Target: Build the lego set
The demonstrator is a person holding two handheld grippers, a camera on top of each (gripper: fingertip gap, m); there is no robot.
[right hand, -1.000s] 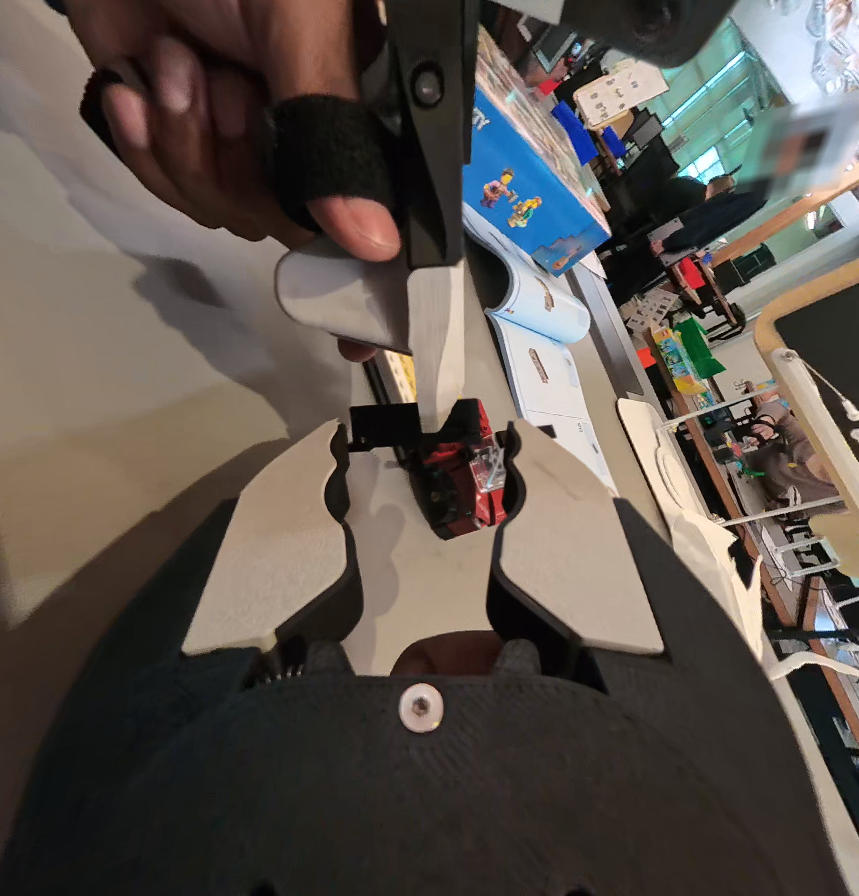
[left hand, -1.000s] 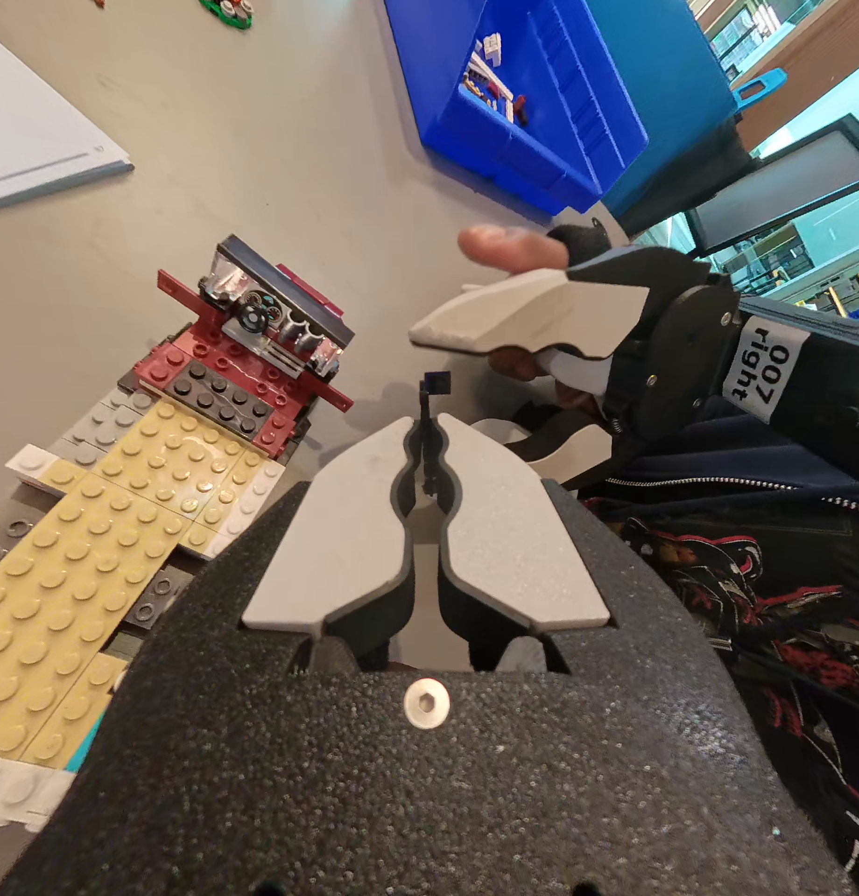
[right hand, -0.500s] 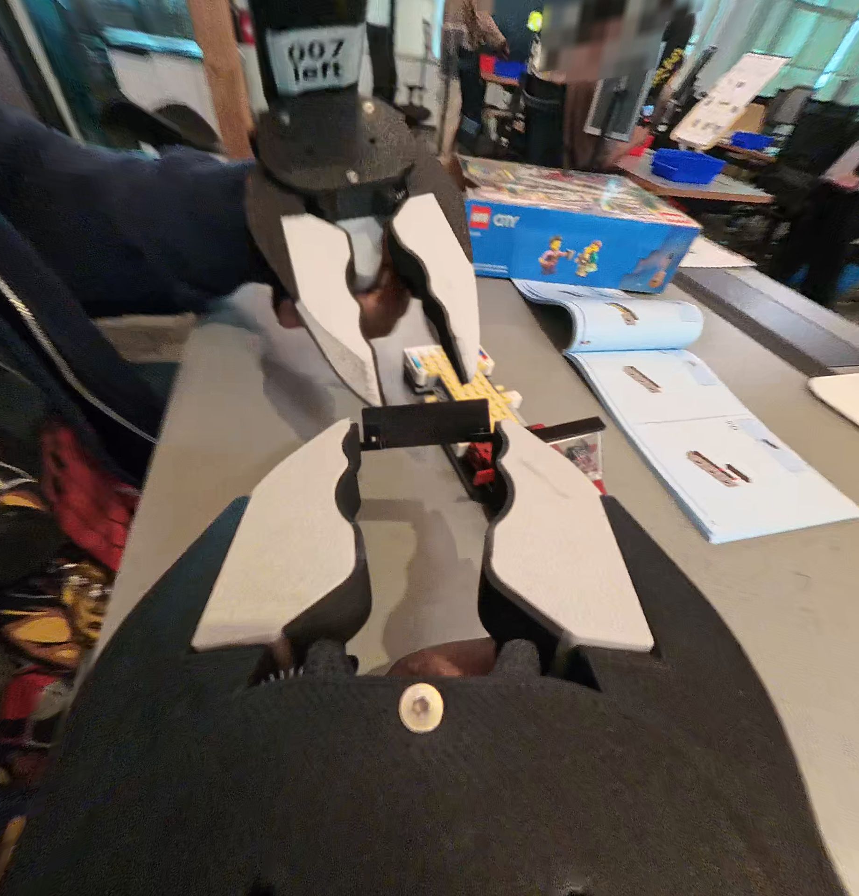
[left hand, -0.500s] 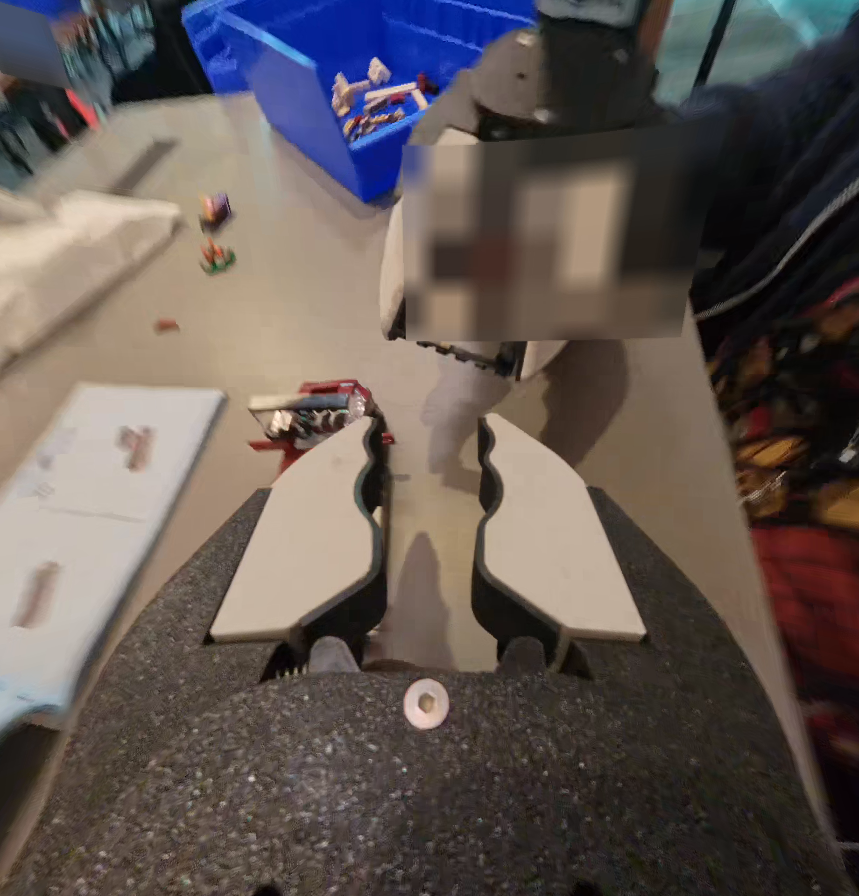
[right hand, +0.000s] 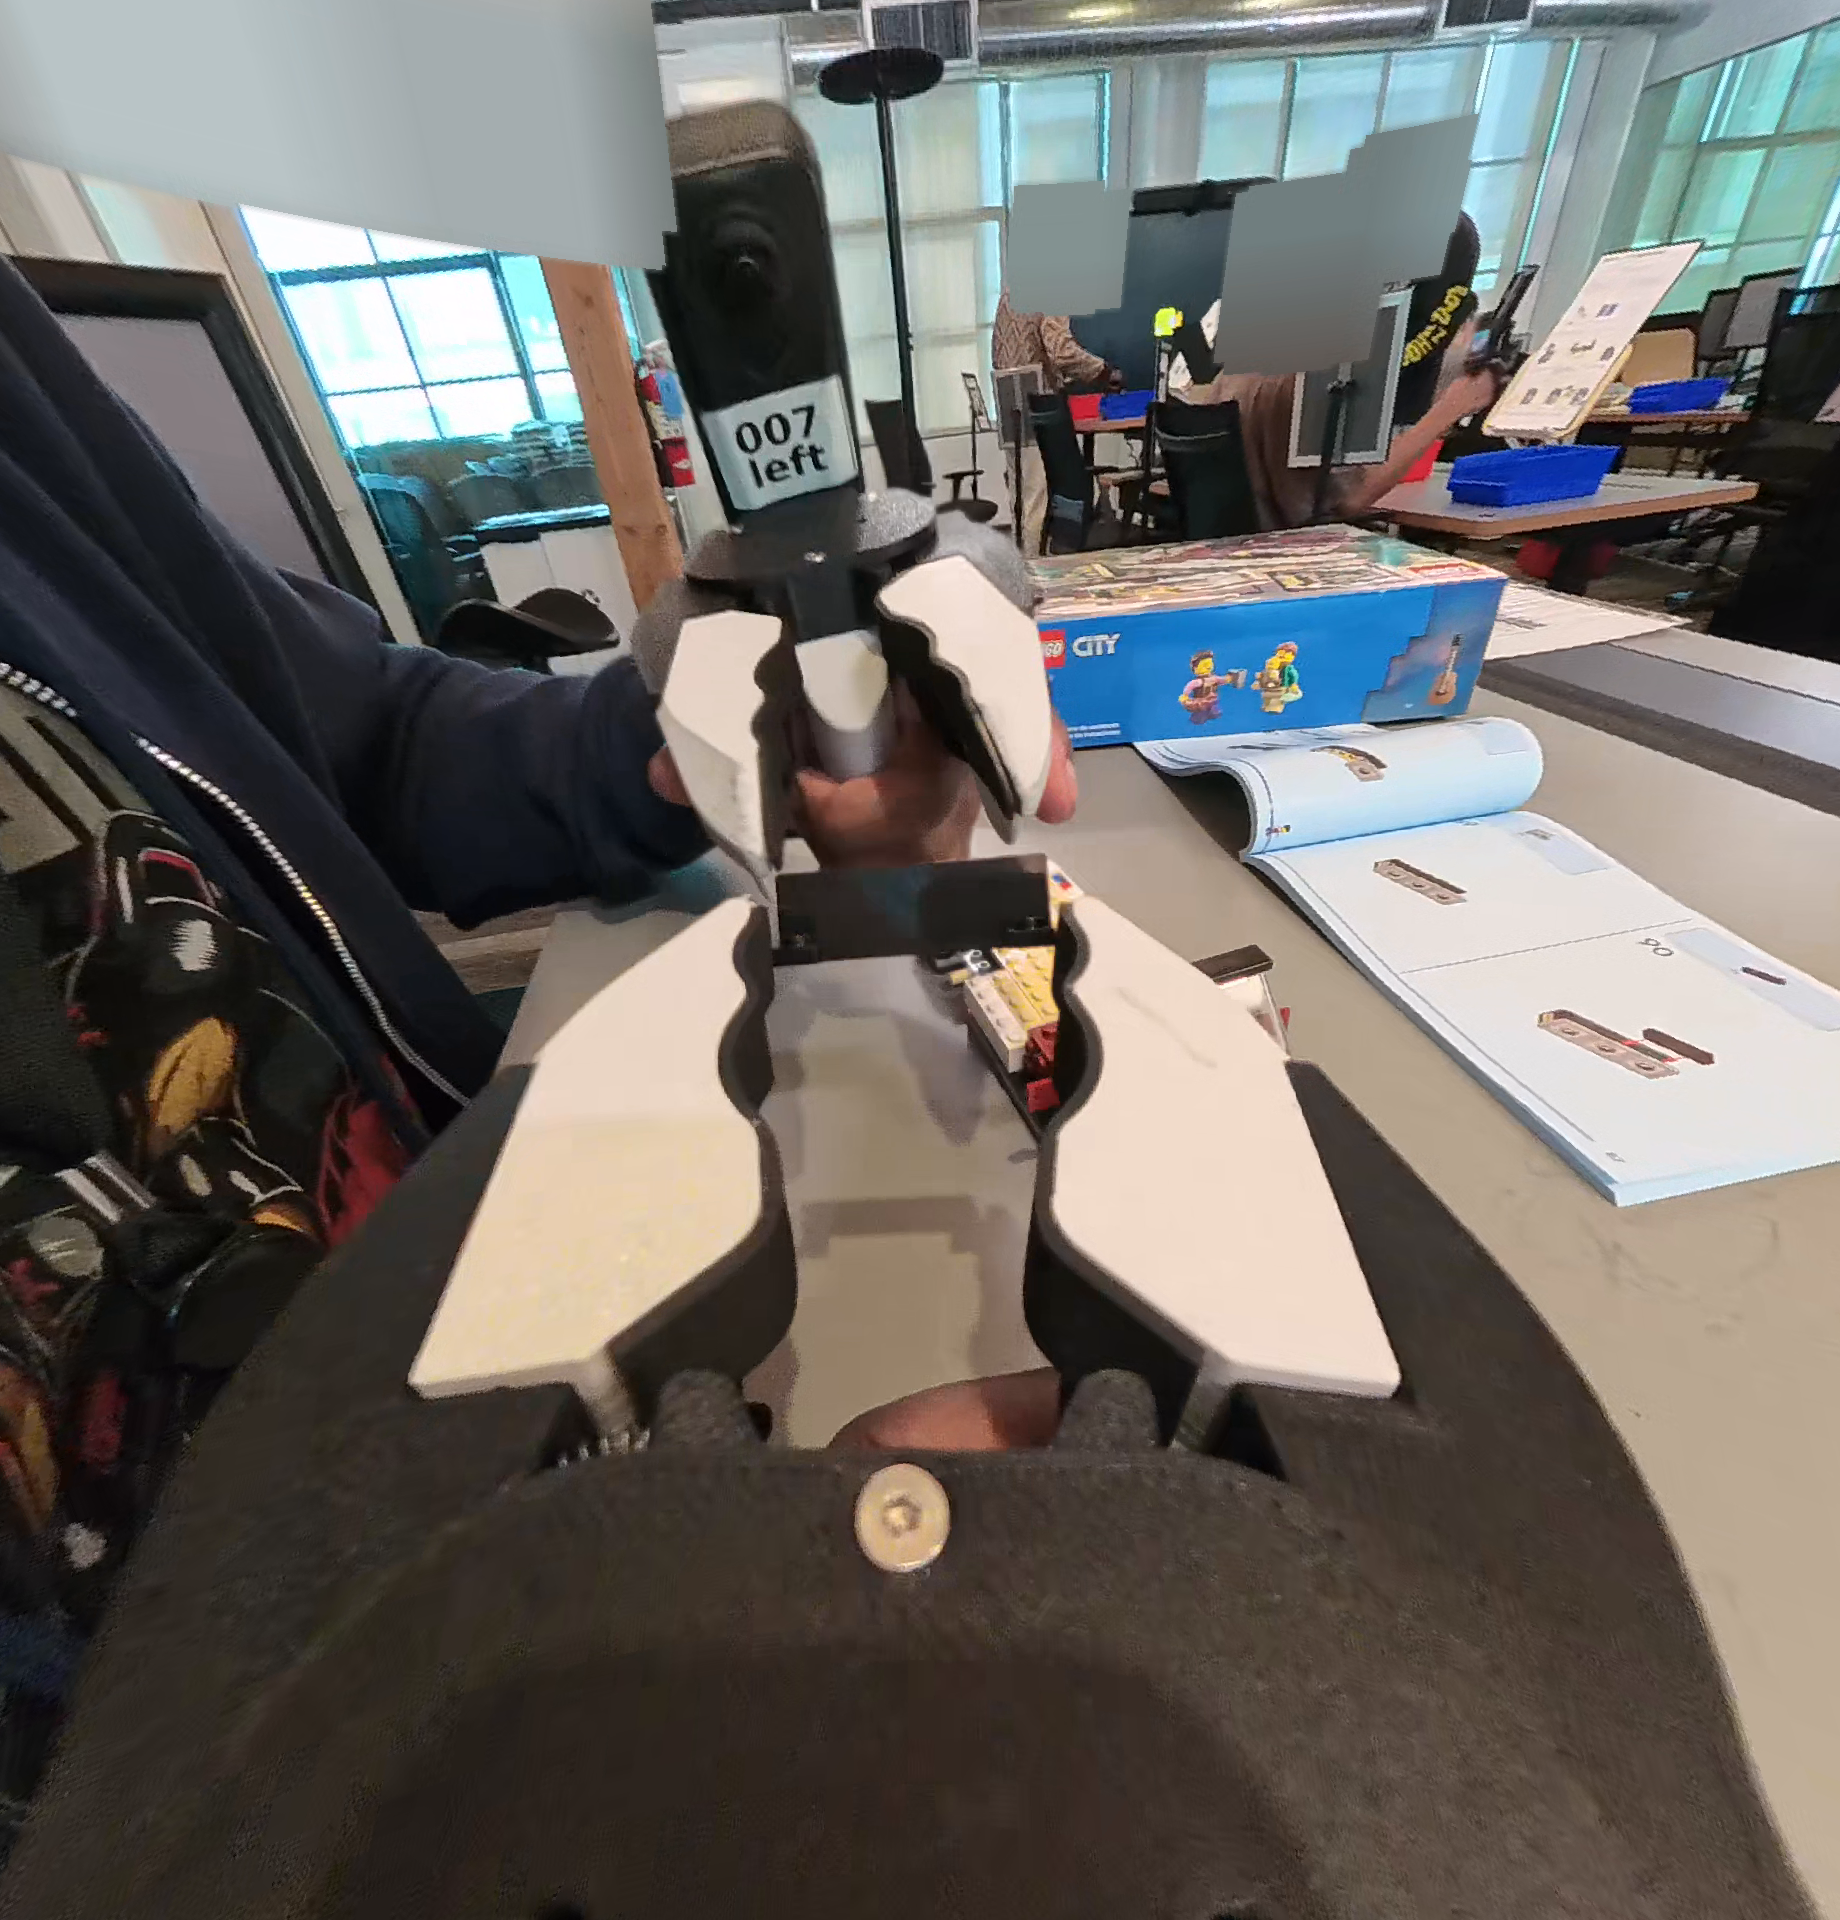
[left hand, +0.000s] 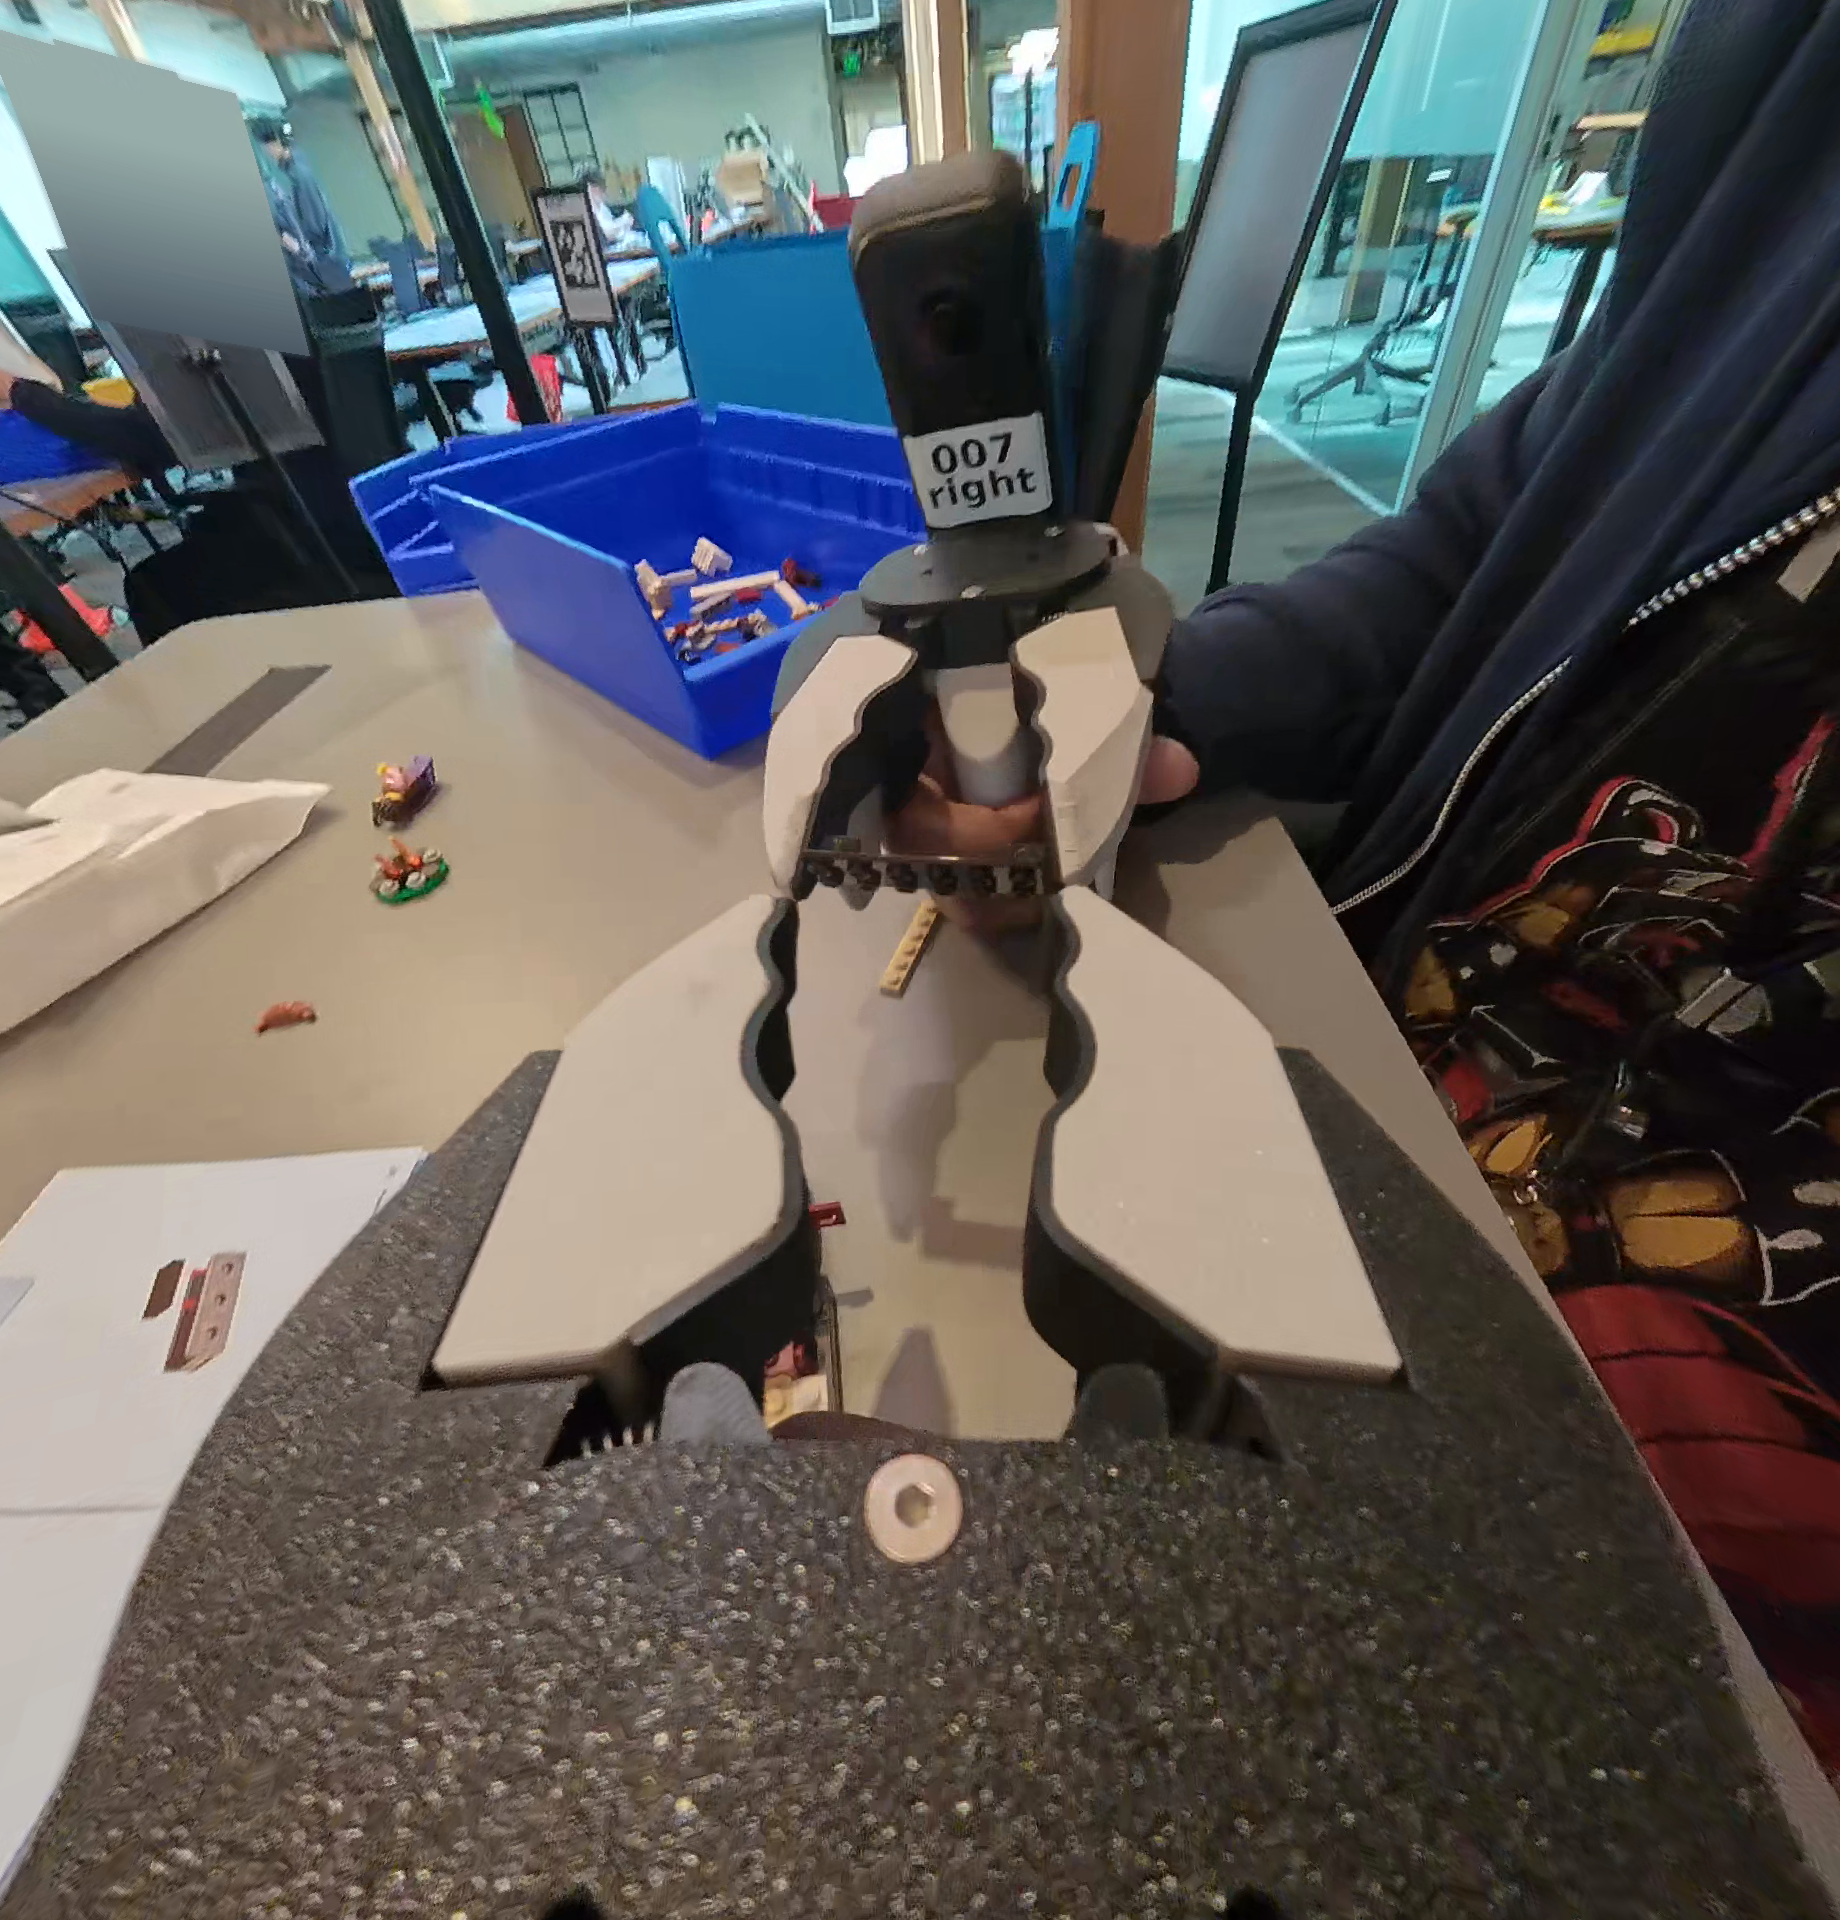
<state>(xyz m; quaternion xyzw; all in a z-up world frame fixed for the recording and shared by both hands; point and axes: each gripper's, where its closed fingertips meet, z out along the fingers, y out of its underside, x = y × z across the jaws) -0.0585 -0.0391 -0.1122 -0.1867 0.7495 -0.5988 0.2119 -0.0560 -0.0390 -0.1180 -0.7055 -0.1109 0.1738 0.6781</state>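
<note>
Overhead, the left gripper (left hand: 921, 925) hangs with fingers spread on nothing, just beside the black brick plate (right hand: 911, 912). Opposite, the right gripper (right hand: 911, 914) clamps that plate by its ends above the bench (right hand: 1622, 1351); keeping it level seems wise.

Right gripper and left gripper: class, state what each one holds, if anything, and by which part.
The right gripper holds a black plate by its two short ends, between its fingers. The left gripper holds nothing.

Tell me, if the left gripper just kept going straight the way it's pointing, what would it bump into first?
Most likely the long black studded brick clamped across the right gripper, which faces the open left gripper almost tip to tip; depth is hard to judge.
</note>
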